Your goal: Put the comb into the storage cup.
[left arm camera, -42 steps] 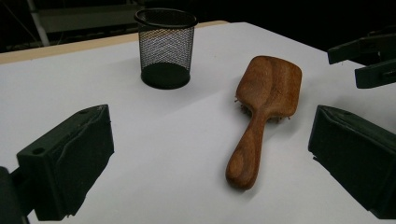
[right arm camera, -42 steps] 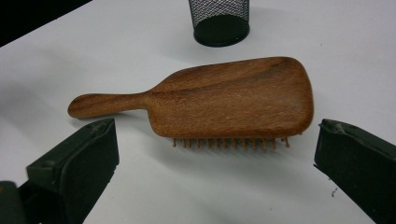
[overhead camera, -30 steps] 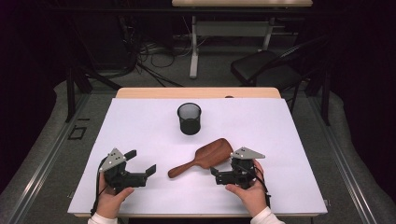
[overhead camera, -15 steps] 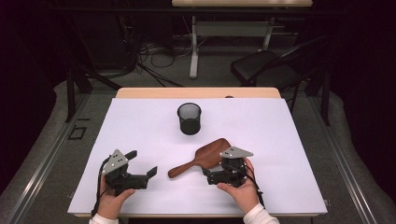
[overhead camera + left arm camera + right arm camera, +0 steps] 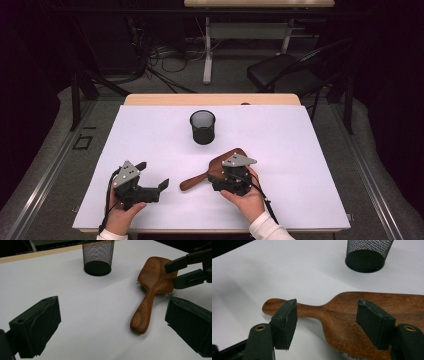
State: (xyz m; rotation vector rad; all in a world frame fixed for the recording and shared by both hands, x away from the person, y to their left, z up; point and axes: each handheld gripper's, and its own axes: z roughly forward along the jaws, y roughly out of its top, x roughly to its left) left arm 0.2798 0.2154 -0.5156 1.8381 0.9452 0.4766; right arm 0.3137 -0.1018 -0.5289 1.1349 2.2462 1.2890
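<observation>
Wooden and brown, the hairbrush (image 5: 220,167) lies bristles-down on the white table (image 5: 310,150), its handle pointing toward my left and its broad head partly under my right gripper (image 5: 226,181). In the right gripper view, that gripper's jaws stand on either side of the brush where the neck widens into the head, one pad over the handle, the other over the head; they have just been closing, with the brush between them, but I see a gap at each pad and no squeeze on the wood. My left gripper (image 5: 155,176) sits near the table's front edge, well apart from the brush, with its jaws wide apart and nothing between them; in the left gripper view only bare white surface lies ahead of it. A black mesh cup (image 5: 202,127) stands upright farther back, near the middle of the table and clear of the brush head, so nothing blocks the way between brush and cup. Beyond the table's far wooden edge I can make out a dark chair (image 5: 285,72), another table's leg (image 5: 206,50) and loose cables (image 5: 165,55) on the floor, all well away from the work.
</observation>
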